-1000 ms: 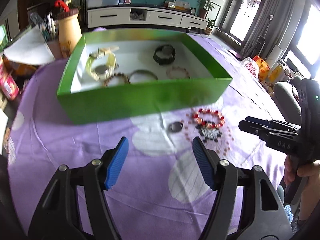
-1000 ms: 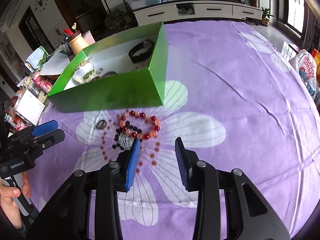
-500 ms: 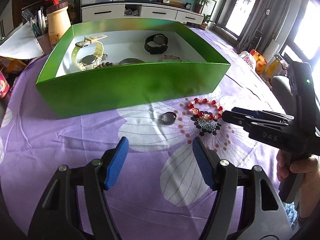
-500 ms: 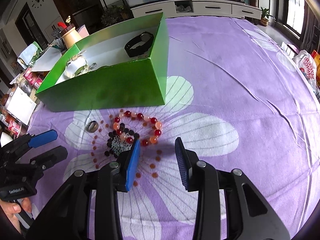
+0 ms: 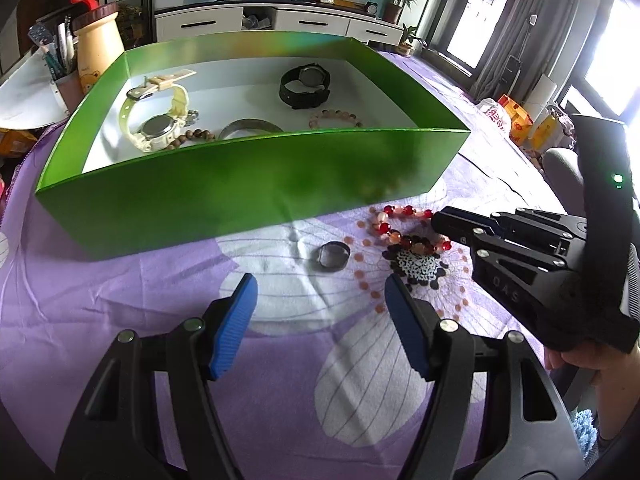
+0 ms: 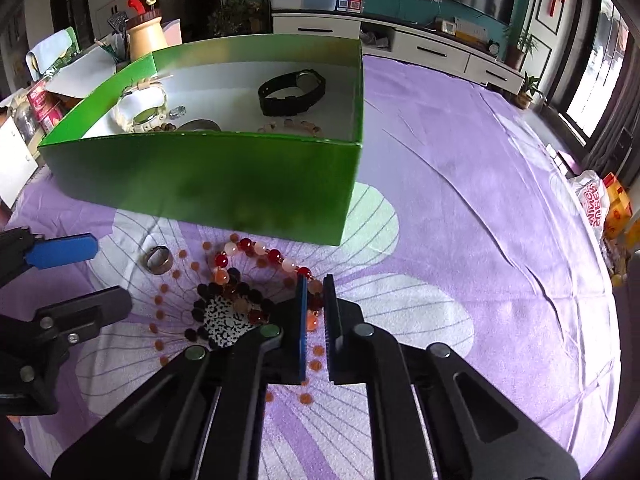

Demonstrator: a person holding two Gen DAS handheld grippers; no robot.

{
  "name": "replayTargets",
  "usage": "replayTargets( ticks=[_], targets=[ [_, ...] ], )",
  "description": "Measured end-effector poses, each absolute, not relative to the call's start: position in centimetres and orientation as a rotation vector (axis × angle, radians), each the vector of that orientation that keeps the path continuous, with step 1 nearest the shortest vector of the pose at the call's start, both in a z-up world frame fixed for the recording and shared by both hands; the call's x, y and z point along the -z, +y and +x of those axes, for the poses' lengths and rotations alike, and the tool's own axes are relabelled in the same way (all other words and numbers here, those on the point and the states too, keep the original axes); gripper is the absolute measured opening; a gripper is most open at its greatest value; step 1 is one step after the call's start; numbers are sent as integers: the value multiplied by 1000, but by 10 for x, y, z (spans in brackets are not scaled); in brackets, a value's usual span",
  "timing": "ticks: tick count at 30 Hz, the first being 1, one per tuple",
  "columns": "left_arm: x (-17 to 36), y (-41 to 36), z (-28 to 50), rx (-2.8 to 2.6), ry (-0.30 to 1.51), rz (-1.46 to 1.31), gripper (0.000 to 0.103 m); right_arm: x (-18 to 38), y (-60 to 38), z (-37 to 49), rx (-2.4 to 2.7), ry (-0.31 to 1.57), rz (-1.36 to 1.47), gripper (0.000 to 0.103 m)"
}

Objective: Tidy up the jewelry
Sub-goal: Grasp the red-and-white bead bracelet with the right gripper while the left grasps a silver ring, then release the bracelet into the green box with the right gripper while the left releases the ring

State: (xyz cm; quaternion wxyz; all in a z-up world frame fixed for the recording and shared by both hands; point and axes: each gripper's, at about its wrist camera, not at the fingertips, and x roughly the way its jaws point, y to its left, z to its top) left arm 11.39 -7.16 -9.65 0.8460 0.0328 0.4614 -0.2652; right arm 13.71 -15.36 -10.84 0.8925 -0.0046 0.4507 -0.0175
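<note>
The green box's near wall [image 5: 248, 184] is hiding part of the wooden bead bracelet [image 5: 188, 136] beyond the left jaws; right jaws are covering some red beads [image 6: 316, 300]

Green box [image 6: 208, 184] wall ahead — right clear.

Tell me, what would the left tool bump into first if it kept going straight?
Probably the small silver metal ring on the purple flowered tablecloth; the left tool points toward it, though depth is unclear.
</note>
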Motion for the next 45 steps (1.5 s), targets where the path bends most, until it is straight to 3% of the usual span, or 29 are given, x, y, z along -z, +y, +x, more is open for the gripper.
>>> replayTargets(
  ticks=[8,11,14,17,30,45],
  targets=[
    [103,-92,120,573,964,128,52,75,-178,112,24,830,73,7],
    [106,-96,122,566,953,153,40,65,-184,105,16,799,88,7],
    [107,-101,123,565,937,193,34,61,-186,100,10,787,97,7],
    [109,-104,122,571,915,228,19,61,-186,99,3,783,109,7],
    [97,-82,108,597,905,132,18,51,-176,91,-31,750,105,7],
    [35,-45,101,597,832,14,18,5,-156,90,-102,666,67,7]
  ],
)
